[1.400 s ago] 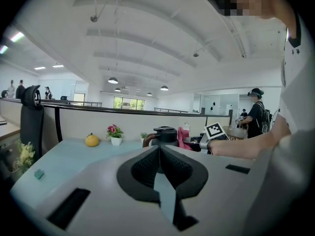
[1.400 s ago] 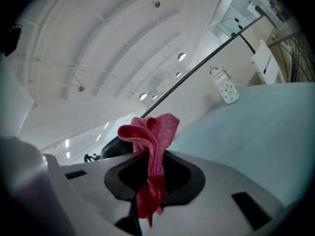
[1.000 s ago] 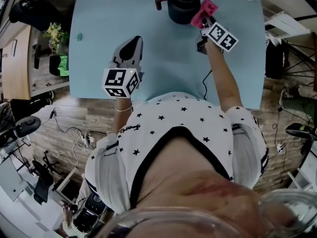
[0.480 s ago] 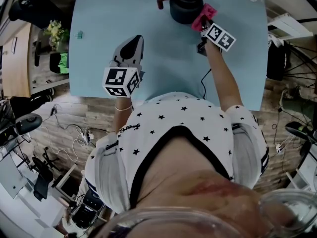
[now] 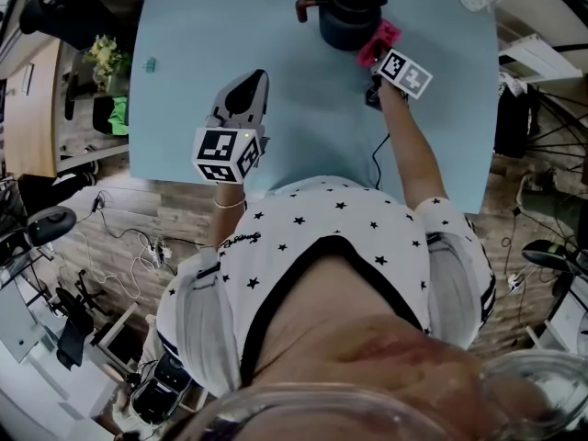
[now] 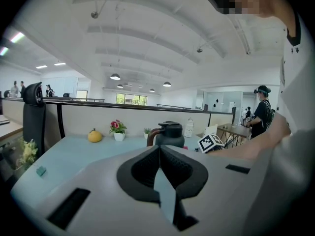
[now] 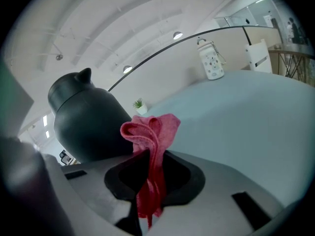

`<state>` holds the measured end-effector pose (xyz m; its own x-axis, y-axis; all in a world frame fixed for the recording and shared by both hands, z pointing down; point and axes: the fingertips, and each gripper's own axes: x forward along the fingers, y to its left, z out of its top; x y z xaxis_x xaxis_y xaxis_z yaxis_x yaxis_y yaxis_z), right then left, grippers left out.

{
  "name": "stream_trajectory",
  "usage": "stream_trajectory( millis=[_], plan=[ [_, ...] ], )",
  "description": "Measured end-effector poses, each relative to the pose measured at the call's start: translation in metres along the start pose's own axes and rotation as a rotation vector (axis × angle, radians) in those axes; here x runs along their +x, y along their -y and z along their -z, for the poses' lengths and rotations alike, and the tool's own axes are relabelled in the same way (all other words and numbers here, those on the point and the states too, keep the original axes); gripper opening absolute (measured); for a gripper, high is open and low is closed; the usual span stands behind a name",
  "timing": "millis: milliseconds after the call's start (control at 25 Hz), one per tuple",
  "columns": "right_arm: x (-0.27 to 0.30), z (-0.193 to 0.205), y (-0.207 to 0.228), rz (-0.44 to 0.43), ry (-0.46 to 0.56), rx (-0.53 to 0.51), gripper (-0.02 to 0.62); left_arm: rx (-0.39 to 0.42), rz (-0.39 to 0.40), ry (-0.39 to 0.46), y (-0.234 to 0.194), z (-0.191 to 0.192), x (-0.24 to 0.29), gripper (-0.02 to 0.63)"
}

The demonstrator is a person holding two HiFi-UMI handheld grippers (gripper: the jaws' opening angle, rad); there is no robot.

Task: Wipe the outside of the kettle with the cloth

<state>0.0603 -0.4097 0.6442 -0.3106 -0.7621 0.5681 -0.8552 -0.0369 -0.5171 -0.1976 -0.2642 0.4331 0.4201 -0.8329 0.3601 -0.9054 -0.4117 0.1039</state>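
Entry: wipe step, R side.

- I'm holding the right hand-held gripper out at the far part of the desk. Its jaws are clamping down tight on the pink cloth, with no gap showing. The cloth is standing up above the jaws as 1 bunched fold, and its tail is hanging down between them.
- The kettle is standing upright near the desk's far edge. It's dark, lid on, w/ the handle pointing to my left in the head view.
- The cloth bunch is sitting at the kettle's near-right flank, low on the body. In the head view it's looking like contact. The right gripper view shows the cloth overlapping the kettle's edge, but I can't confirm pressure.
- I'm resting the left hand-held gripper on the near-left part of the desk, well apart from the kettle. Its jaws are together w/ nothing between them, so it isn't steadying anything.

Progress (judgement):
- Grasp done, cloth brought to the kettle, wiping apparently under way on 1 side only.
- Nothing on the surface is telling wiped from unwiped, so I can't score coverage.
- Probably left: handle side, far side, spout, lid and upper shoulder.
- Risk: the kettle isn't braced, so a hard push may slide it.
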Motion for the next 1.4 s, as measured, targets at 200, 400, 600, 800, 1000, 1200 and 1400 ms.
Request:
stream_trajectory(
  millis=[200,400,600,800,1000,1200,1400],
  plan=[
    [0.002,0.000,0.001,0.014,-0.008,-0.015,0.066,0.000,-0.006,0.002,-0.001,0.000,-0.002,0.029],
    [-0.010,-0.005,0.018,0.071,0.020,0.010,0.066,0.004,-0.011,0.017,-0.001,-0.004,-0.008,0.029],
    [-0.034,-0.021,0.028,0.091,0.089,0.024,0.066,0.007,-0.019,0.027,-0.003,-0.005,-0.014,0.029],
    [-0.063,-0.029,0.025,0.065,0.136,0.017,0.066,0.017,-0.010,0.048,0.003,-0.010,-0.018,0.029],
    [-0.093,-0.027,0.019,0.027,0.183,0.048,0.066,0.030,0.007,0.070,0.010,-0.015,-0.024,0.029],
    [-0.122,-0.023,0.001,-0.038,0.213,0.049,0.066,0.038,0.012,0.087,0.013,-0.018,-0.031,0.029],
    [-0.149,-0.027,-0.021,-0.121,0.254,0.008,0.066,0.042,0.006,0.095,0.012,-0.018,-0.035,0.029]
  ],
)
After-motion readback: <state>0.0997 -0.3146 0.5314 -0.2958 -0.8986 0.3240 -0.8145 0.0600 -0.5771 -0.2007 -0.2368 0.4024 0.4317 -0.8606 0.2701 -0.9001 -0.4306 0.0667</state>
